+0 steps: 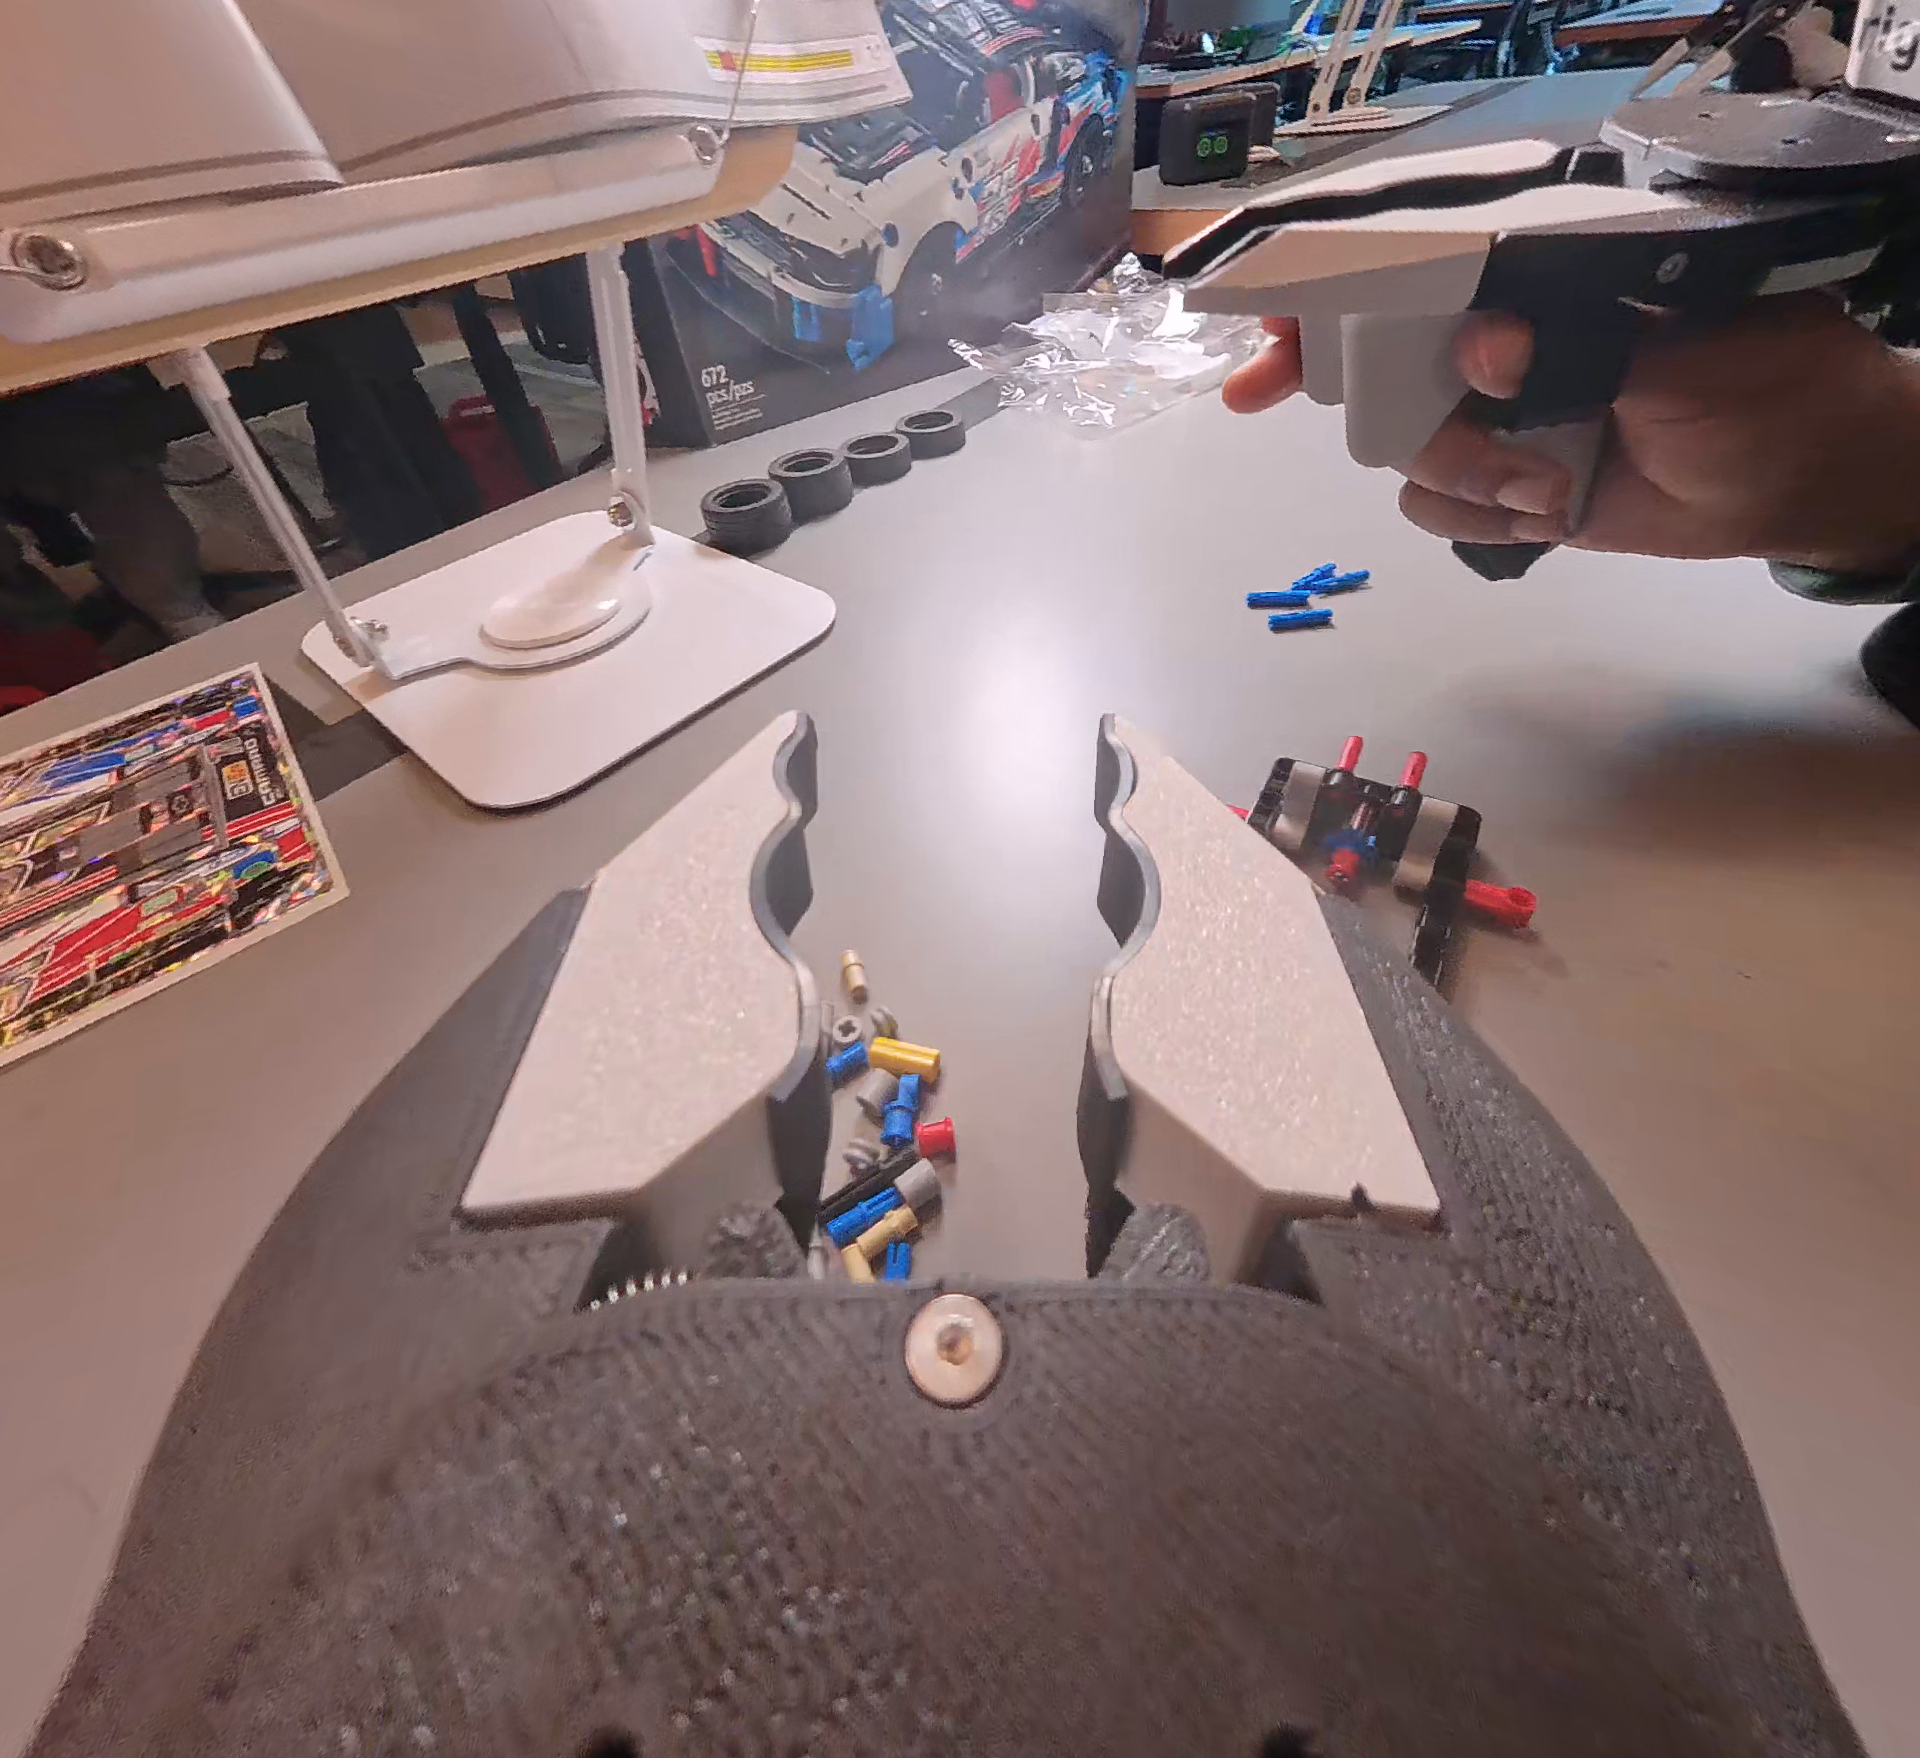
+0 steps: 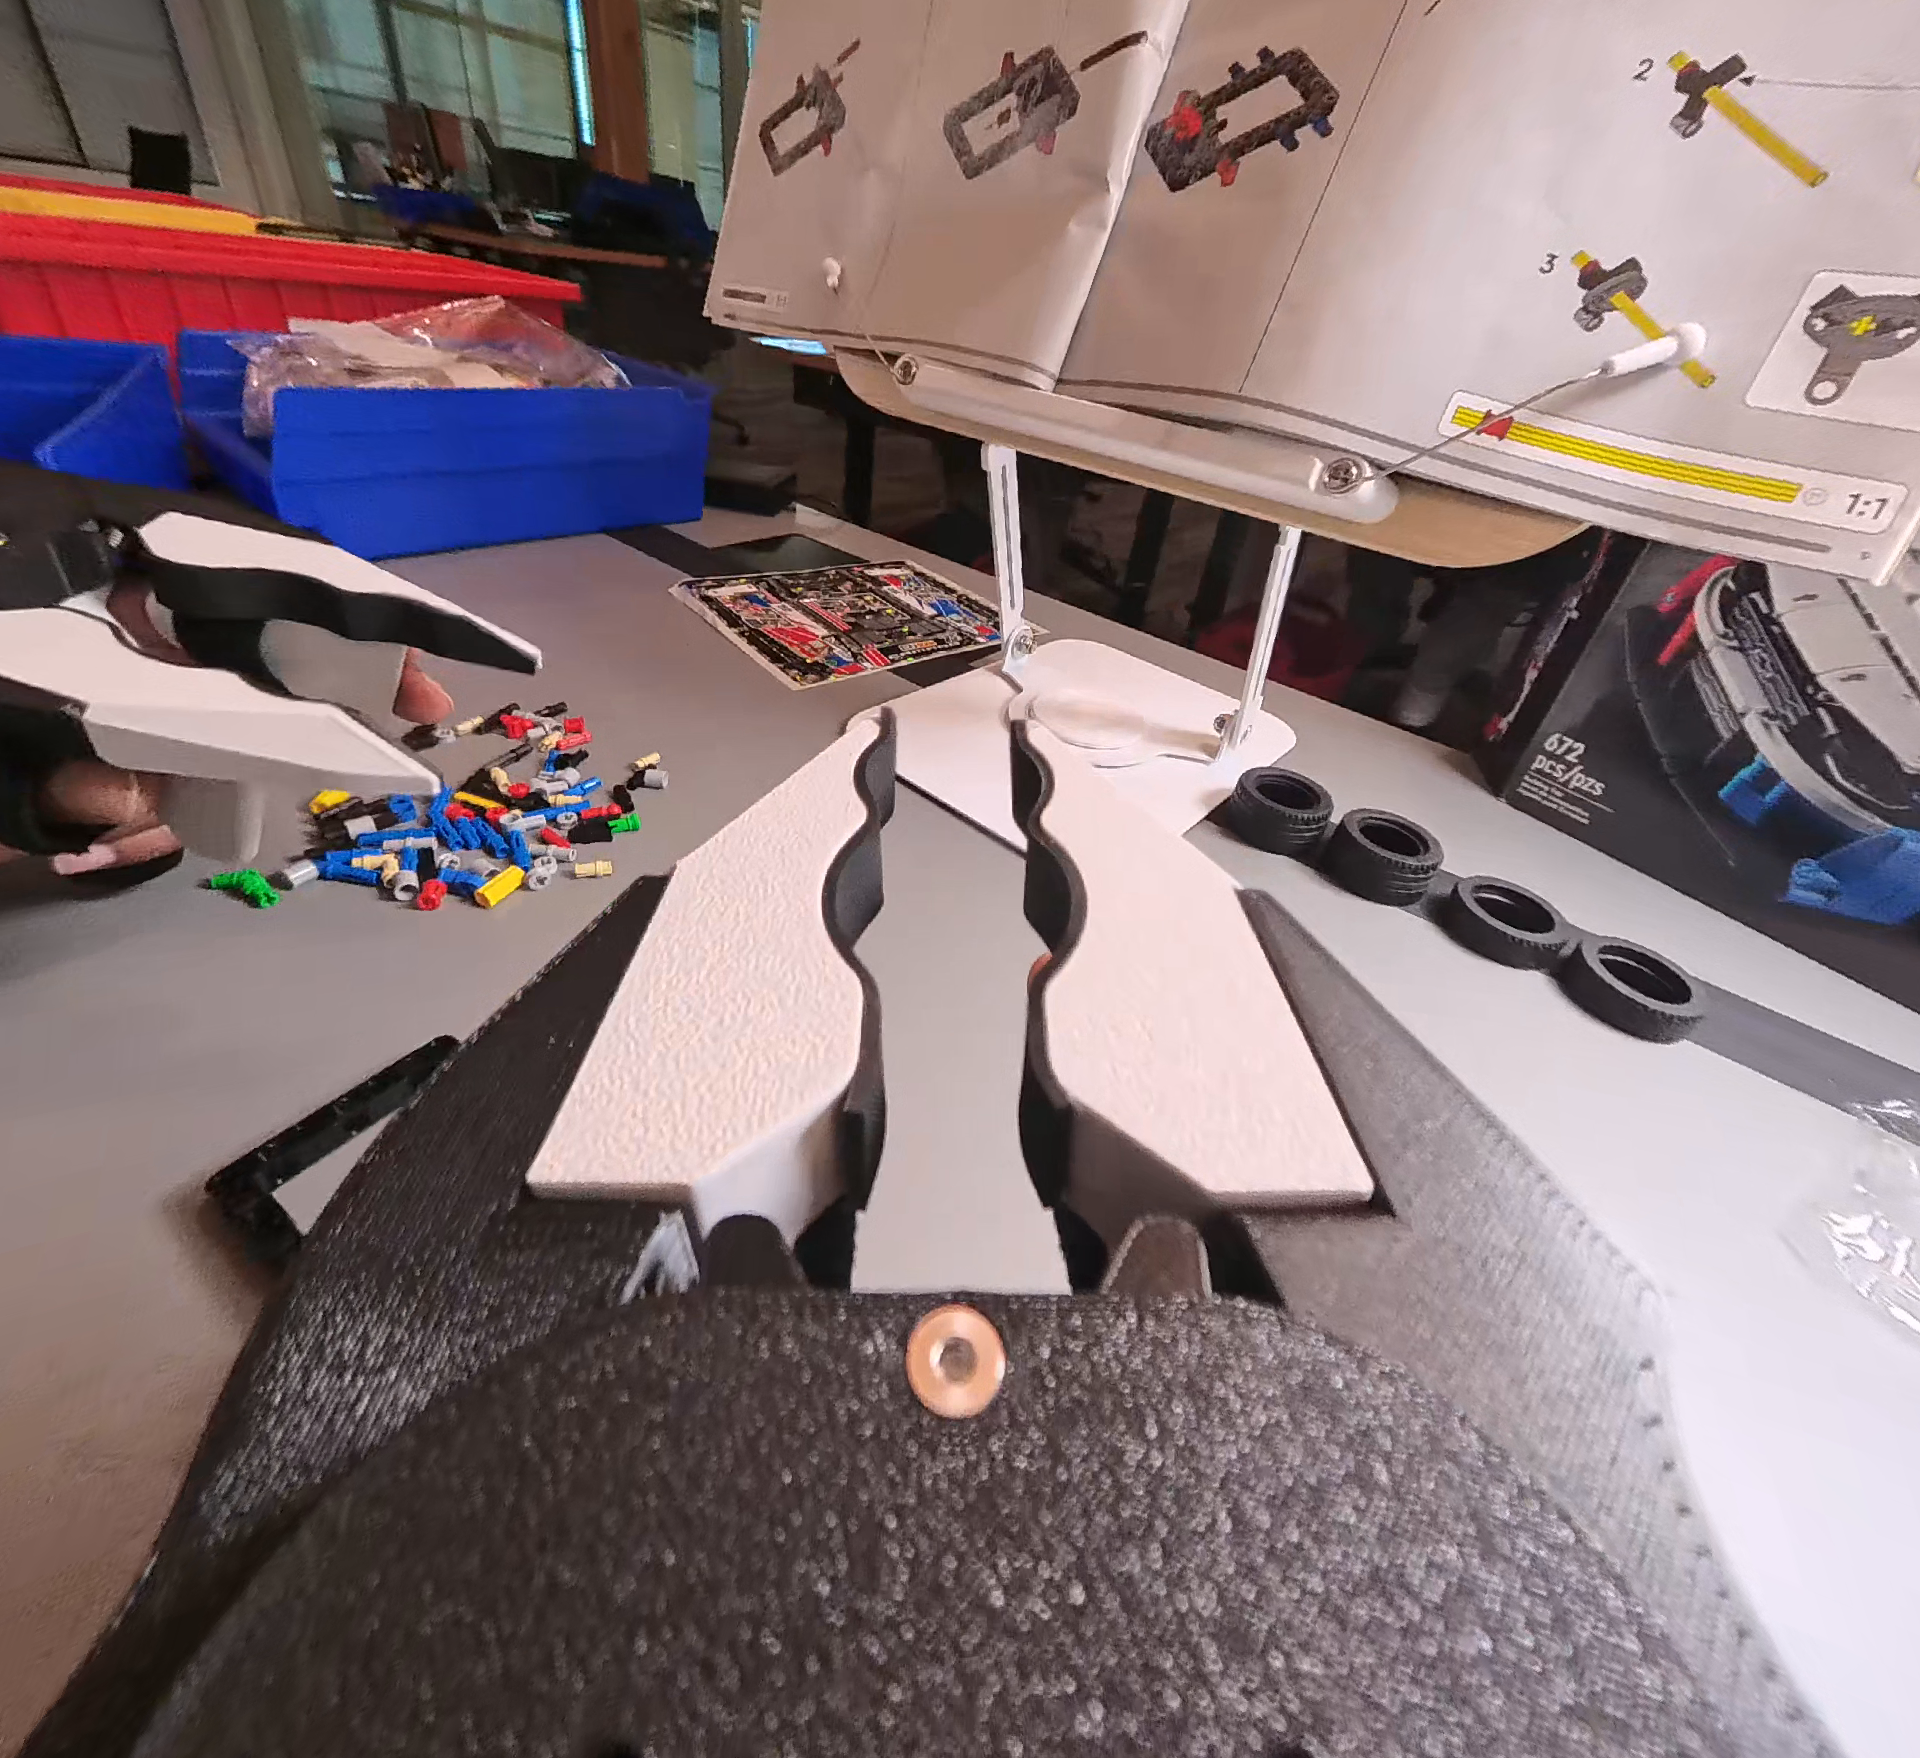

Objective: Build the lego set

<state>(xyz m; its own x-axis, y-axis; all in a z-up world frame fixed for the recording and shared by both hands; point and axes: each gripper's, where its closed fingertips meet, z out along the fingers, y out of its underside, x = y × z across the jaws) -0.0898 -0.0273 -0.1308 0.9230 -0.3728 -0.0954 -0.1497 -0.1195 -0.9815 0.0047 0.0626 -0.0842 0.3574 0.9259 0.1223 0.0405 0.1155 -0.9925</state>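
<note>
My left gripper [image 1: 956, 752] is open and empty, low over a pile of small loose lego pins and connectors [image 1: 883, 1126] on the grey table. The right wrist view shows it [image 2: 483, 726] above the same pile [image 2: 499, 815]. A partly built black frame with red pins [image 1: 1361, 825] lies to its right. Several blue pins [image 1: 1304, 591] lie farther back. My right gripper [image 2: 954, 752] has its jaws a narrow gap apart with nothing between them. It is raised above the table and points at the booklet stand. It also shows in the left wrist view [image 1: 1184, 269].
An instruction booklet [image 2: 1247, 150] sits open on a white stand [image 1: 561, 669]. Black tyres [image 2: 1455, 898] line up before the set's box [image 1: 935, 150]. A sticker sheet [image 1: 135, 856], a clear bag [image 1: 1101, 347] and blue bins [image 2: 468, 451] are around. A black beam [image 2: 332, 1126] lies at lower left. The gap from one gripper's tips to the other's is roughly 15 cm.
</note>
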